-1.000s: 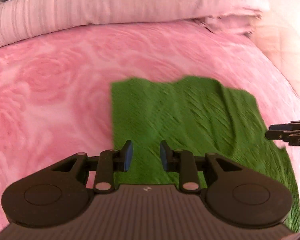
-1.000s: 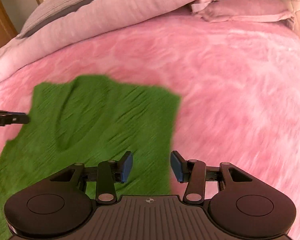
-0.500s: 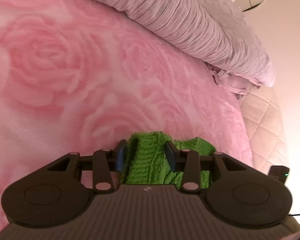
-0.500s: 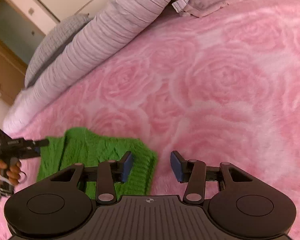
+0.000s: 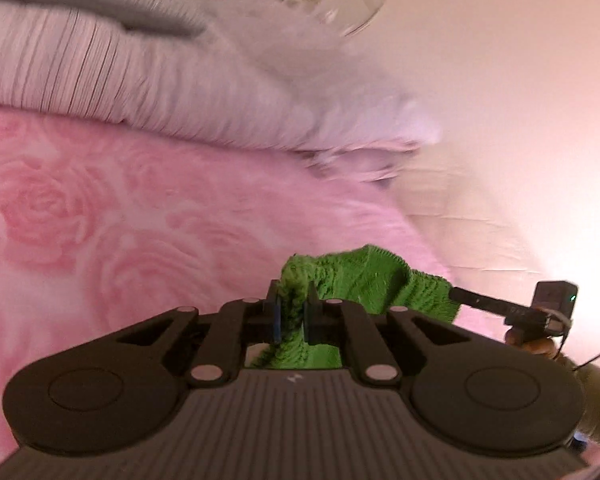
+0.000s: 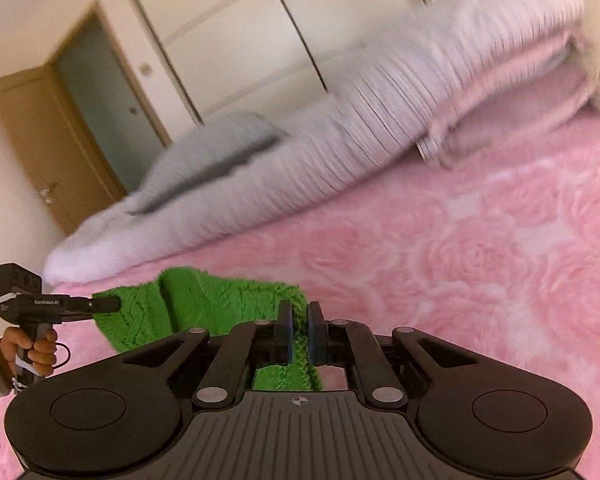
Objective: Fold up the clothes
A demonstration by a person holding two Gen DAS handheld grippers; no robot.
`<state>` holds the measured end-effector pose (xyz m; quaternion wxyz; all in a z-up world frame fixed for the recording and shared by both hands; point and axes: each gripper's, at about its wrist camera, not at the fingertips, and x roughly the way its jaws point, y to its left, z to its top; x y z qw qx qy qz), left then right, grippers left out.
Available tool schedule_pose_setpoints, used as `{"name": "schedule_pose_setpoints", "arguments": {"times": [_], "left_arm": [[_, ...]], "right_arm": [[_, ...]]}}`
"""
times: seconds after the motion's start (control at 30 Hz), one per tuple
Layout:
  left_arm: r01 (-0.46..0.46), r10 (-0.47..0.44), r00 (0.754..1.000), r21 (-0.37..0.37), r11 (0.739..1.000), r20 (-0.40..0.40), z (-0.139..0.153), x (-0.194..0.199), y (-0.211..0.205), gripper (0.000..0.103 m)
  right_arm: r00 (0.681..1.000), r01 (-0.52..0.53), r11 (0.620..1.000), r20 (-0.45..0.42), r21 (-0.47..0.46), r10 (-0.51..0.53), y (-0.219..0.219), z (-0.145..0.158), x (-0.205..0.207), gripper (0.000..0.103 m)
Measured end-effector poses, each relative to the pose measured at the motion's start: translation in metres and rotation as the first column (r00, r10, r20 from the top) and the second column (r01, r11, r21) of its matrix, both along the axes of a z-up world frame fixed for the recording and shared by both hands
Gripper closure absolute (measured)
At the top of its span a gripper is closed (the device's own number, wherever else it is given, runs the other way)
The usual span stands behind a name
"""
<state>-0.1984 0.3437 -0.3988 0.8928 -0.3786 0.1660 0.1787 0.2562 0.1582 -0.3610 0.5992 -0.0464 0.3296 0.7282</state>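
The left tongs (image 5: 292, 308), jaws just closed, pinch one corner of a green knitted garment (image 5: 364, 280) raised above a pink rose-patterned bed (image 5: 100, 220). The right tongs (image 6: 299, 332), also just closed, clamp its other corner.

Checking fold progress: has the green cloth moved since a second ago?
Yes. The green cloth lay flat on the pink blanket; both closed grippers now lift its edge.

The pink bed (image 6: 480, 240) lies open from 12 to 3 o'clock of the right hand-held gripper (image 6: 299, 330). A rolled duvet (image 6: 340, 152) and pillows (image 6: 540, 88) wall off its far edge at 12 o'clock.
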Motion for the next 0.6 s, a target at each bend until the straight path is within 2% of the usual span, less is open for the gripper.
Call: {"name": "schedule_pose_setpoints", "arguments": {"times": [0.1,0.17,0.23,0.3,0.33,0.37,0.43,0.47,0.53,0.6], "left_arm": [[0.018,-0.017,1.000,-0.017,1.000,0.015,0.009,-0.041,-0.061,0.095],[0.033,-0.034,0.999,-0.050,0.998,-0.029,0.004,-0.066,-0.106,0.092],[0.026,-0.038,0.992,-0.100,0.995,-0.121,-0.009,-0.091,-0.147,0.090],[-0.011,-0.022,0.974,-0.143,0.990,-0.228,-0.025,-0.114,-0.184,0.089],[-0.034,-0.011,0.966,-0.173,0.984,-0.257,-0.031,-0.124,-0.198,0.089],[-0.057,-0.002,0.960,-0.203,0.977,-0.279,-0.037,-0.134,-0.211,0.089],[-0.083,0.019,0.960,-0.217,0.973,-0.280,-0.041,-0.146,-0.229,0.089],[-0.082,0.024,0.960,-0.198,0.977,-0.279,-0.040,-0.148,-0.234,0.089],[-0.049,0.020,0.958,-0.095,0.994,-0.286,-0.035,-0.144,-0.241,0.089],[0.012,-0.007,0.957,0.015,1.000,-0.291,-0.031,-0.136,-0.246,0.086]], "right_arm": [[1.000,-0.001,1.000,0.023,0.016,0.000,-0.069,0.014,-0.033,0.098],[0.999,-0.008,0.999,0.036,-0.037,0.010,-0.117,0.012,-0.058,0.098],[0.998,-0.050,0.984,0.031,-0.169,0.056,-0.157,0.001,-0.083,0.097],[0.999,-0.040,0.937,0.008,-0.347,0.046,-0.195,-0.022,-0.106,0.095],[1.000,-0.024,0.906,0.000,-0.422,0.026,-0.213,-0.033,-0.117,0.095],[1.000,0.001,0.900,-0.011,-0.435,-0.006,-0.225,-0.038,-0.122,0.093],[0.997,0.049,0.885,-0.032,-0.462,-0.072,-0.249,-0.048,-0.132,0.090],[0.992,0.081,0.895,-0.047,-0.438,-0.113,-0.257,-0.050,-0.135,0.086],[0.985,0.137,0.917,-0.048,-0.374,-0.167,-0.265,-0.053,-0.140,0.081],[0.981,0.169,0.936,-0.036,-0.309,-0.189,-0.266,-0.057,-0.143,0.073]]}}
